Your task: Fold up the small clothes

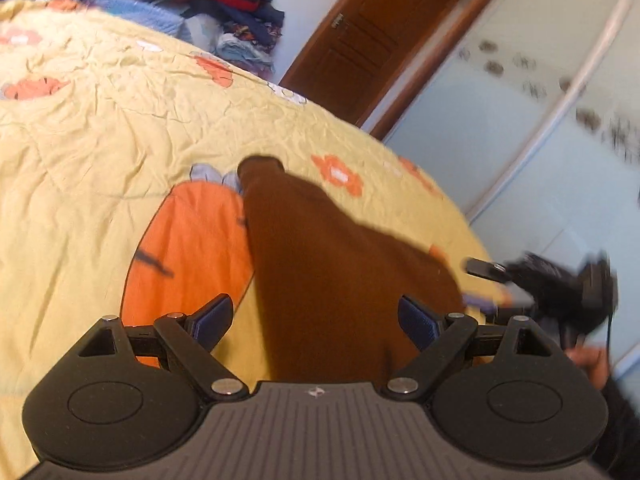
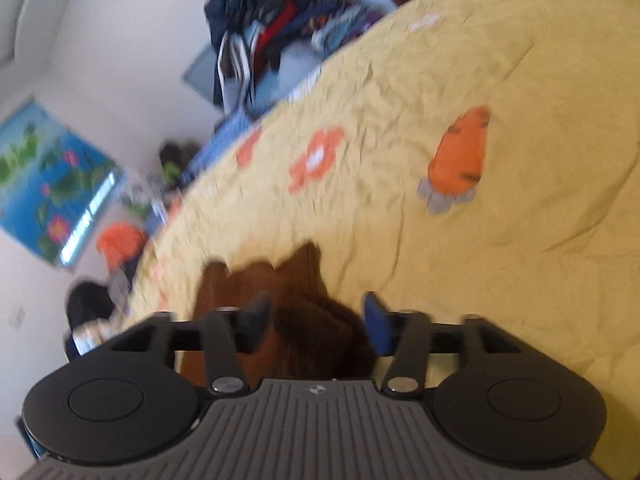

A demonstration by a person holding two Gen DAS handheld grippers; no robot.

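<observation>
A small brown knit garment (image 1: 320, 260) lies on the yellow quilt (image 1: 100, 128), one narrow end pointing away. My left gripper (image 1: 316, 320) is open, its blue-padded fingers apart on either side of the cloth's near part. In the right wrist view the same brown garment (image 2: 296, 300) lies bunched between the open fingers of my right gripper (image 2: 318, 322). The right gripper also shows in the left wrist view (image 1: 560, 284), at the cloth's right edge. The right view is blurred.
The quilt has orange flower and carrot patches (image 1: 188, 248). A heap of dark clothes (image 1: 236, 4) sits beyond the bed's far edge. A wooden door (image 1: 372, 40) and frosted wardrobe panels (image 1: 520, 120) stand to the right. A blue poster (image 2: 52, 184) hangs on the wall.
</observation>
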